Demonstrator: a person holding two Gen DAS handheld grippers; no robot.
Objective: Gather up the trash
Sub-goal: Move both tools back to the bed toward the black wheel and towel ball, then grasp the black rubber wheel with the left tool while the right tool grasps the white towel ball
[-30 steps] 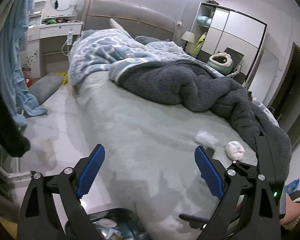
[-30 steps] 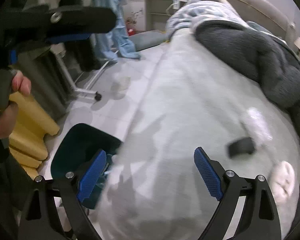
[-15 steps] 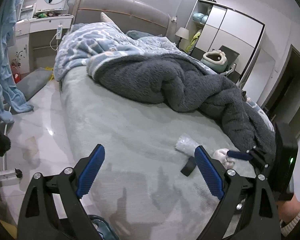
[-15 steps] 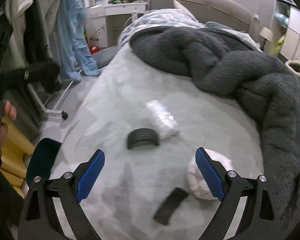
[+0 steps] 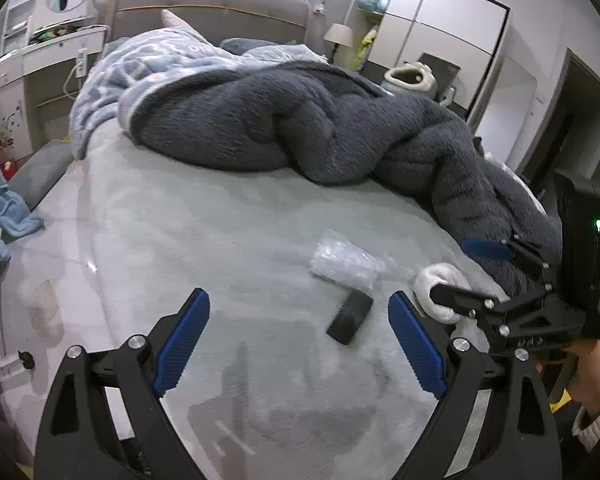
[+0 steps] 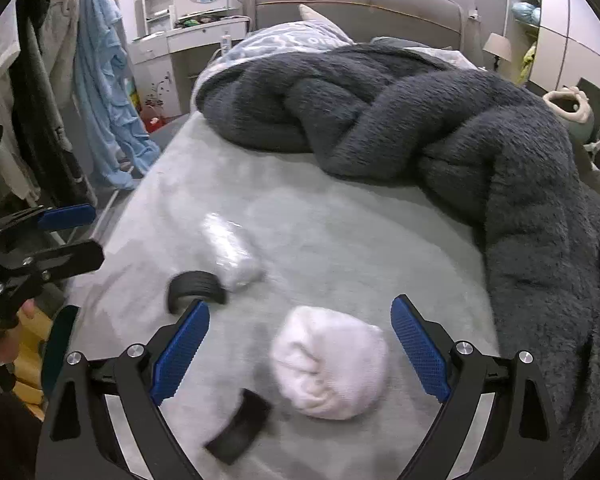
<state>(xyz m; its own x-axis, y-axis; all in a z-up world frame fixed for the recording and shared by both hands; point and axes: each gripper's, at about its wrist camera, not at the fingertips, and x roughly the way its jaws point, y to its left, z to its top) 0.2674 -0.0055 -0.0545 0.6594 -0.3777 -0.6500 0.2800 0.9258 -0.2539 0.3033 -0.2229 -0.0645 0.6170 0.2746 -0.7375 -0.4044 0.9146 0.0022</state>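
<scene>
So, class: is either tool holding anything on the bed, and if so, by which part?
Nothing is held. The left tool and right tool are both open above the bed.

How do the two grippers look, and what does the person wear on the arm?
Both the left gripper and the right gripper have black angular frames, silver screws and blue ribbed pads. The right one's body shows a small green light. A cream knitted cuff covers the wrist.

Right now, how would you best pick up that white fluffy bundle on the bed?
Come down from above with the right gripper, open and almost framing the white bundle. It's a soft rounded lump, so I'd pinch across its middle, left and right flanks, probably squashing it slightly.
</scene>
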